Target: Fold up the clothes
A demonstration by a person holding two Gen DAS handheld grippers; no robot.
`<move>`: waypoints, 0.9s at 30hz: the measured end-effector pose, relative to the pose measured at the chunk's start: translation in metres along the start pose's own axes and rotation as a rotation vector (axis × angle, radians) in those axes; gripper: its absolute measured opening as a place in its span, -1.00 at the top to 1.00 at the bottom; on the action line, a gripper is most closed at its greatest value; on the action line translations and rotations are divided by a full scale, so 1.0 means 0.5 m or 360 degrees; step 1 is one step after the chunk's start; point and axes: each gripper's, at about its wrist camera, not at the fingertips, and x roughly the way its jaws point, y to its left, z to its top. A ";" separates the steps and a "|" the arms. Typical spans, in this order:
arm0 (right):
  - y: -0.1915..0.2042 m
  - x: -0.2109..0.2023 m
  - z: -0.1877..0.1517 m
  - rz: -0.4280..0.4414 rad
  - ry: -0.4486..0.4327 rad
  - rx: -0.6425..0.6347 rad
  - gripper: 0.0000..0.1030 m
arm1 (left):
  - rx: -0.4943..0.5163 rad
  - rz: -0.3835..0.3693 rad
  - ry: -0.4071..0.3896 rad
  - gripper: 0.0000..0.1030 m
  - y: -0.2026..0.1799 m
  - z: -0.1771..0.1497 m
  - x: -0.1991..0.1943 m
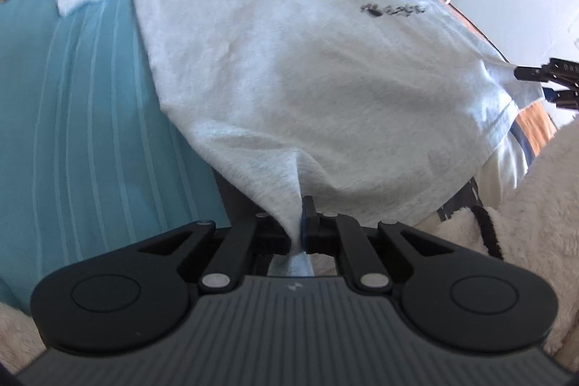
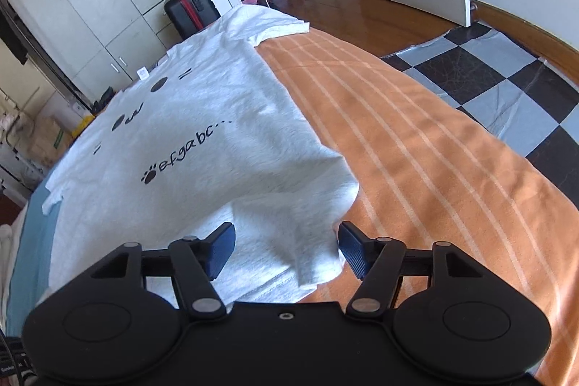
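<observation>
A white T-shirt (image 1: 289,60) lies spread on a bed, its hem nearest both cameras. The left gripper (image 1: 302,234) has its fingers pressed together on a bunched fold of that hem, the cloth rising tent-like from the teal blanket (image 1: 72,132). Only the right wrist view shows the right gripper (image 2: 286,248), fingers spread apart over the hem corner, beside an orange striped blanket (image 2: 416,169) and a checkered floor mat (image 2: 506,89).

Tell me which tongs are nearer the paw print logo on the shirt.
Right. The right tongs hang open over the shirt's hem corner, just below the paw print logo. The left tongs pinch the opposite hem corner, farther away.
</observation>
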 end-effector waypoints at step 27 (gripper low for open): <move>0.101 -0.126 0.054 -0.0214 -0.0270 -0.0557 0.88 | -0.0005 -0.0016 -0.0454 0.93 0.009 0.017 -0.153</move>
